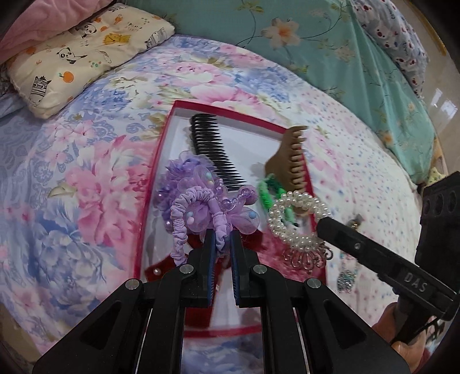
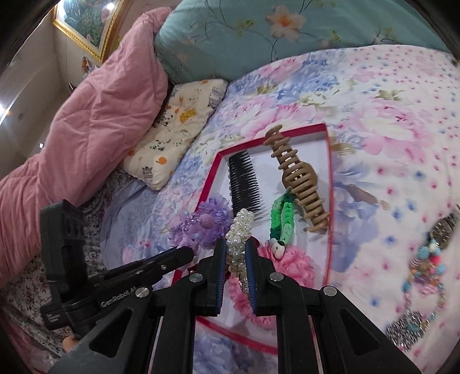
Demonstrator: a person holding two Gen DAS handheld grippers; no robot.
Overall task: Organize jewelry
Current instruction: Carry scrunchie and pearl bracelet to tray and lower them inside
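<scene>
Pearls of the pearl bracelet point(image 2: 238, 238), which the right gripper point(image 2: 235, 256) is pinching above the red box point(image 1: 161, 143), are risking slipping out, while the left gripper point(image 1: 222, 244) is clamping the purple scrunchie point(image 1: 198, 213) there.

1. We are viewing a bed covered by a floral bedsheet point(image 1: 95, 178) printed in pink, blue and white, which is filling most of both views.
2. We are seeing a cream cartoon-print pillow point(image 1: 83, 54) lying at the head of the bed, touching a bunched pink quilt point(image 2: 83, 126).
3. A teal floral blanket point(image 1: 330, 49) is lying along the far edge of the sheet, with a white spotted cloth point(image 1: 399, 43) beside it.
4. A gold-framed picture point(image 2: 86, 23) is hanging on a pale wall point(image 2: 37, 74) in the right wrist view.
5. Glossy light flooring point(image 1: 440, 100) is reflecting bright highlights beyond the bed.
</scene>
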